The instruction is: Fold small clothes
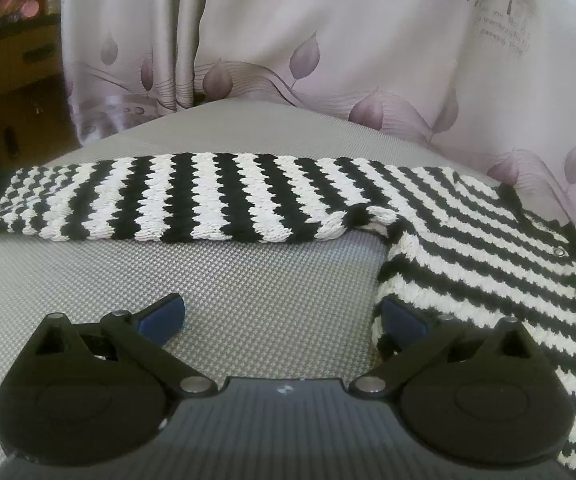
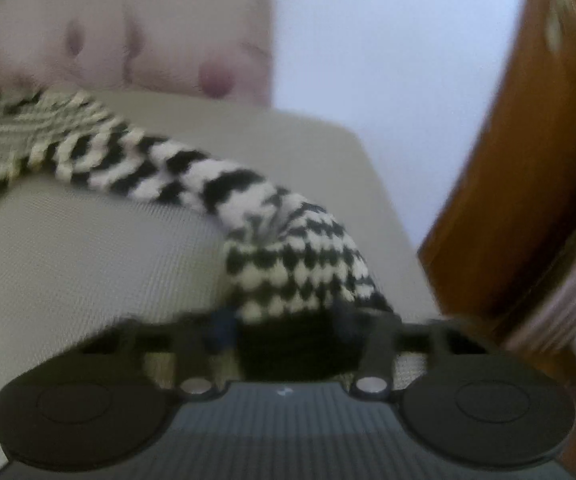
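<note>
left wrist view, left to right. at the far left edge, brown cardboard boxes point(image 1: 20, 80) stand beyond the grey mat point(image 1: 228, 280). the left sleeve point(image 1: 160, 198) of the striped cardigan point(image 1: 487, 248) lies flat and stretched out across the middle of the frame, unfolded. the left gripper point(image 1: 284, 316) sits at lower centre with fingers spread wide and nothing between them; its right-hand finger point(image 1: 401, 318) touches or slightly tucks under the cardigan's near edge, which cannot be told apart. the cardigan body fills the right of the frame, snaps showing along its front. a leaf-print curtain point(image 1: 327, 40) hangs close behind the mat's far edge.

right wrist view, blurred. cardigan body at upper left, its other sleeve point(image 2: 216, 184) running down toward lower centre, the cuff end point(image 2: 299, 276) raised off the mat. the right gripper point(image 2: 288, 328) is pinching that cuff. a wooden panel point(image 2: 507, 180) stands close at the right, just past the mat's edge.

judgement: folding is barely begun; one sleeve is in hand, the other flat, body unfolded. open mat lies at lower left; the right side is tight against wood.
</note>
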The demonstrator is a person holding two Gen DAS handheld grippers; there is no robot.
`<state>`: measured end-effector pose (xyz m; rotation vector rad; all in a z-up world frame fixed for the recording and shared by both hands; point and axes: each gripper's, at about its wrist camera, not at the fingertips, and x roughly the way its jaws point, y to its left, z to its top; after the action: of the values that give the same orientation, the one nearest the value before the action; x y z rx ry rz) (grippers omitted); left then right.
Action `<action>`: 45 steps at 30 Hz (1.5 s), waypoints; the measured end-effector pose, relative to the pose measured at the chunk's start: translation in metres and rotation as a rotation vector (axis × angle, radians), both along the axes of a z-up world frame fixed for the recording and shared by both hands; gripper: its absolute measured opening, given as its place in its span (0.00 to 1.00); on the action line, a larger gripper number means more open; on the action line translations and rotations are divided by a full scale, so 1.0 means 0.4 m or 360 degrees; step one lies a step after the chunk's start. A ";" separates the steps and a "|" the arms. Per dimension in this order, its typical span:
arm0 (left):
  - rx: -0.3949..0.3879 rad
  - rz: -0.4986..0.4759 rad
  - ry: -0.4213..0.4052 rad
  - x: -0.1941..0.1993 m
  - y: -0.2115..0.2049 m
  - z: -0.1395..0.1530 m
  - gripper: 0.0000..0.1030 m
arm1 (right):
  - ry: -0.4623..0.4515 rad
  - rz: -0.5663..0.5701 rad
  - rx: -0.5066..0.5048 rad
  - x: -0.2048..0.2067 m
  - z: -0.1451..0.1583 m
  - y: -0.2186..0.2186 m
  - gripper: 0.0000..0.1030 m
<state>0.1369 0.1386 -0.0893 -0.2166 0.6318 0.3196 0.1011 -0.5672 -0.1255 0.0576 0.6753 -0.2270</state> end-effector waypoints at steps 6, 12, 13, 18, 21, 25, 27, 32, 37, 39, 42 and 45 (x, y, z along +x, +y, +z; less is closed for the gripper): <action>0.0029 -0.0011 0.0022 0.006 -0.001 -0.002 1.00 | -0.0497 -0.0105 0.1146 -0.088 0.160 -0.221 0.11; 0.0053 -0.0005 0.0036 0.009 0.001 -0.006 1.00 | -0.0515 -0.0776 0.1563 -0.099 0.079 -0.462 0.17; 0.0052 -0.0007 0.0035 0.008 0.003 -0.006 1.00 | -0.0478 -0.0914 0.1544 -0.112 0.042 -0.484 0.23; 0.0045 -0.0010 0.0031 0.008 0.004 -0.006 1.00 | -0.0428 -0.0786 0.1381 -0.185 -0.079 -0.391 0.23; 0.0052 -0.0012 0.0033 0.006 0.005 -0.007 1.00 | -0.0390 -0.0657 0.1291 -0.228 -0.125 -0.266 0.37; 0.0050 -0.0012 0.0031 0.005 0.004 -0.006 1.00 | -0.0473 -0.0602 0.1225 -0.247 -0.142 -0.179 0.46; 0.0048 -0.0011 0.0028 0.003 0.004 -0.006 1.00 | -0.0524 -0.0619 0.1258 -0.222 -0.135 -0.167 0.57; 0.0036 0.0000 0.0017 -0.004 0.007 -0.004 1.00 | -0.0601 -0.0642 0.1193 -0.171 -0.129 -0.162 0.61; 0.0026 0.0005 0.0014 -0.007 0.007 -0.002 1.00 | -0.0504 -0.0631 0.1104 -0.180 -0.116 -0.163 0.10; 0.0025 0.0005 0.0014 -0.007 0.006 -0.003 1.00 | -0.0656 -0.0584 0.1132 -0.224 -0.066 -0.178 0.09; 0.0027 0.0007 0.0013 -0.006 0.006 -0.002 1.00 | -0.0794 -0.0640 0.1064 -0.292 0.031 -0.220 0.09; 0.0020 0.0011 0.0007 -0.008 0.005 -0.002 1.00 | -0.0691 -0.0687 0.0954 -0.284 0.056 -0.265 0.09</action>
<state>0.1336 0.1406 -0.0899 -0.2062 0.6331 0.3304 -0.0126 -0.6733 -0.1032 0.8109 0.2695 -0.4051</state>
